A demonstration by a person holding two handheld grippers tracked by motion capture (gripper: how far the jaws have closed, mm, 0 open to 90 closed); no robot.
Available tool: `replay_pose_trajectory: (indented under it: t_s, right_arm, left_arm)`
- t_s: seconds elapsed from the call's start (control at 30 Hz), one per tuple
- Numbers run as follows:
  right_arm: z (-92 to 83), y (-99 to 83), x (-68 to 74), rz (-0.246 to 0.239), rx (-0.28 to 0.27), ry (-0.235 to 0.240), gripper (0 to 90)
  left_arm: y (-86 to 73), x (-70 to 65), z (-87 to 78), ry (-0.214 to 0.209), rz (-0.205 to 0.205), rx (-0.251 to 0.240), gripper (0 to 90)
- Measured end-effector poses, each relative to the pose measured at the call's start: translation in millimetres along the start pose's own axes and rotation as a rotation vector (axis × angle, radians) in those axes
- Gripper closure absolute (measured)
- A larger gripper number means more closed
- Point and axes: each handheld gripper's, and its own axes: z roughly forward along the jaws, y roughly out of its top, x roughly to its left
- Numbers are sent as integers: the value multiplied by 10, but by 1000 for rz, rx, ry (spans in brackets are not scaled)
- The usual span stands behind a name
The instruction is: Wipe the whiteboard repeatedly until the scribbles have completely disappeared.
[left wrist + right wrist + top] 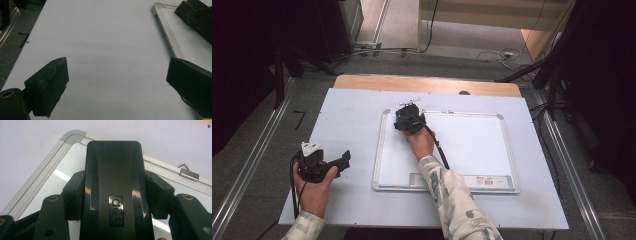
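Grippers first, going left to right. Over on the left edge of the white table (347,115), the left gripper (343,161) just sits on the bare surface in the person's left hand (314,192), jaws spread wide with nothing between them. In the left gripper view you can see plain table between the two pads and the whiteboard's metal frame off to one side.

Next comes the whiteboard (472,145), lying flat in the middle of the table, long side running left to right. Nothing sits on it apart from what the right hand brings, as far as I can tell.

Up at its far-left corner is the right gripper (408,122), pinching a black eraser (113,187) from both sides. The eraser's long axis runs straight out along the jaws and it looks pressed onto the board, right by the rounded corner of the frame.

So from there the rest of the board lies to the right and toward the person. My guess is it's a wiping job, and the right hand is obviously the one for it.
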Motion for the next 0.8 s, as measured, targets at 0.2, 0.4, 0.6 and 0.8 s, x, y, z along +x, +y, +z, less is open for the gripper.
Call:
replay_pose_trajectory:
  t_s: [0.2,0.4,0.6,0.8]
  right_arm:
    - [40,46,54,-6,-1,-12,378]
    - [35,30,172,-25,-6,14,379]
    - [-24,-17,260,-68,9,46,378]
    - [-9,-8,152,-57,1,36,378]
  left_arm:
    - [8,-10,13,-1,2,2,47]
    - [16,-12,17,-5,6,3,47]
    - [14,-12,14,-6,5,2,47]
    - [11,-2,-5,-7,3,-4,47]
